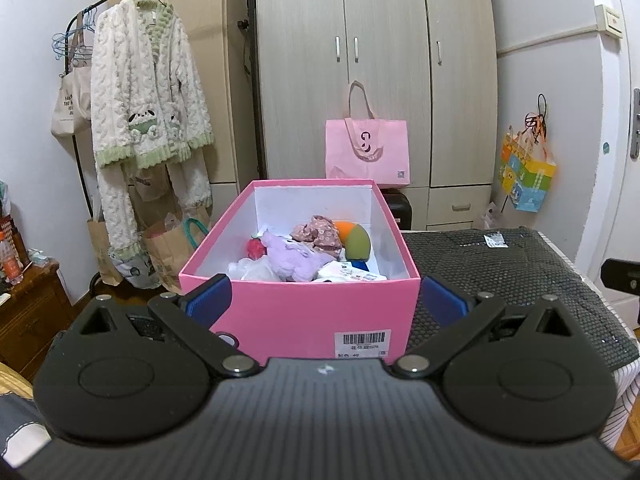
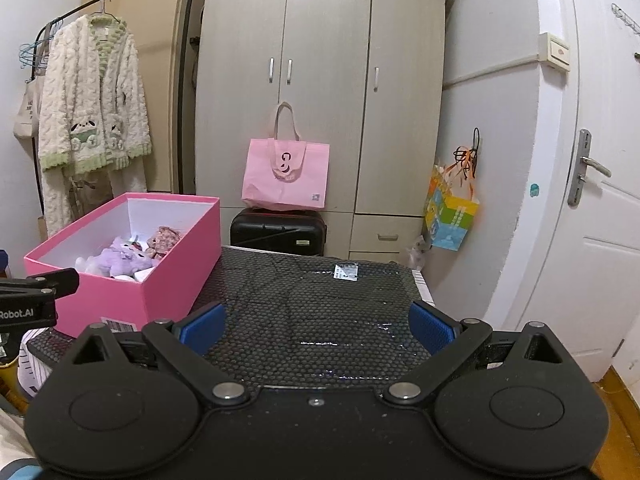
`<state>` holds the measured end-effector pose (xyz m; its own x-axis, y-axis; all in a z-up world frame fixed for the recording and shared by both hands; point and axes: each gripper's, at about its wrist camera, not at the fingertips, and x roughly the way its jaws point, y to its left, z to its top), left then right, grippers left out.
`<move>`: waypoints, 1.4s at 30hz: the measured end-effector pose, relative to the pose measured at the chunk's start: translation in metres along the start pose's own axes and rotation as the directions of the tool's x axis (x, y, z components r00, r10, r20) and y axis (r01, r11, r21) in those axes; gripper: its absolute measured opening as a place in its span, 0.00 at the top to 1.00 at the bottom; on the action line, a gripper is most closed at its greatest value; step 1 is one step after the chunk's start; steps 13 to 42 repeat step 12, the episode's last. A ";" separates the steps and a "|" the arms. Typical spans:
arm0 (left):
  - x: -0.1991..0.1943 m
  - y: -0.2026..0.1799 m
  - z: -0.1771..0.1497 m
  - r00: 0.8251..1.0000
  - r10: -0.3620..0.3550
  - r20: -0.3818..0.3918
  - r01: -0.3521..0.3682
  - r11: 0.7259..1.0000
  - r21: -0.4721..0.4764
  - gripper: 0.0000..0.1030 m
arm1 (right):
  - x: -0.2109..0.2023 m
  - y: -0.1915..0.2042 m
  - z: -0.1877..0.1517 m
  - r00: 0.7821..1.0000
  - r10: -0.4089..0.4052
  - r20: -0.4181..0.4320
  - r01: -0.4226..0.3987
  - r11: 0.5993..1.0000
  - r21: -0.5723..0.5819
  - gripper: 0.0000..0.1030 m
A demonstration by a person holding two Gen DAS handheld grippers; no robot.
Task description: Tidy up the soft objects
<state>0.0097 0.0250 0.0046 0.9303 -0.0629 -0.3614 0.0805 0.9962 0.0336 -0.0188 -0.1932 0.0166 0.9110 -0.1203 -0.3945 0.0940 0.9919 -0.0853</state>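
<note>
A pink box (image 1: pixel 308 312) stands on the black mat (image 1: pixel 500 264), open at the top. Inside lie a purple plush (image 1: pixel 296 258), a floral cloth piece (image 1: pixel 318 232), a green and orange toy (image 1: pixel 356 240), a red item (image 1: pixel 256 248) and white soft things (image 1: pixel 256 270). My left gripper (image 1: pixel 326 300) is open and empty, just in front of the box. The box also shows in the right wrist view (image 2: pixel 132 284), at the left. My right gripper (image 2: pixel 318 326) is open and empty over the bare mat (image 2: pixel 320 304).
A pink tote bag (image 2: pixel 286 174) sits on a black suitcase (image 2: pixel 278 234) before the wardrobe (image 2: pixel 320 80). A fleece robe (image 1: pixel 144 100) hangs on a rack at the left. A white door (image 2: pixel 592 200) is at the right. A wooden cabinet (image 1: pixel 28 312) stands at the far left.
</note>
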 end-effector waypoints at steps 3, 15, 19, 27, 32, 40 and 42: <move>0.000 -0.001 -0.001 1.000 -0.003 -0.001 0.003 1.000 0.004 0.00 | 0.002 -0.002 0.000 1.000 -0.002 -0.006 0.002 1.000 0.009 0.03; 0.000 -0.005 -0.001 1.000 -0.011 0.003 0.011 1.000 0.025 0.00 | 0.005 -0.010 0.000 0.996 0.086 -0.027 -0.083 0.994 0.074 0.03; 0.000 -0.005 -0.001 1.000 -0.011 0.003 0.011 1.000 0.025 0.00 | 0.005 -0.010 0.000 0.996 0.086 -0.027 -0.083 0.994 0.074 0.03; 0.000 -0.005 -0.001 1.000 -0.011 0.003 0.011 1.000 0.025 0.00 | 0.005 -0.010 0.000 0.996 0.086 -0.027 -0.083 0.994 0.074 0.03; 0.000 -0.005 -0.001 1.000 -0.011 0.003 0.011 1.000 0.025 0.00 | 0.005 -0.010 0.000 0.996 0.086 -0.027 -0.083 0.994 0.074 0.03; 0.000 -0.005 -0.001 1.000 -0.011 0.003 0.011 1.000 0.025 0.00 | 0.005 -0.010 0.000 0.996 0.086 -0.027 -0.083 0.994 0.074 0.03; 0.000 -0.005 -0.001 1.000 -0.011 0.003 0.011 1.000 0.025 0.00 | 0.005 -0.010 0.000 0.996 0.086 -0.027 -0.083 0.994 0.074 0.03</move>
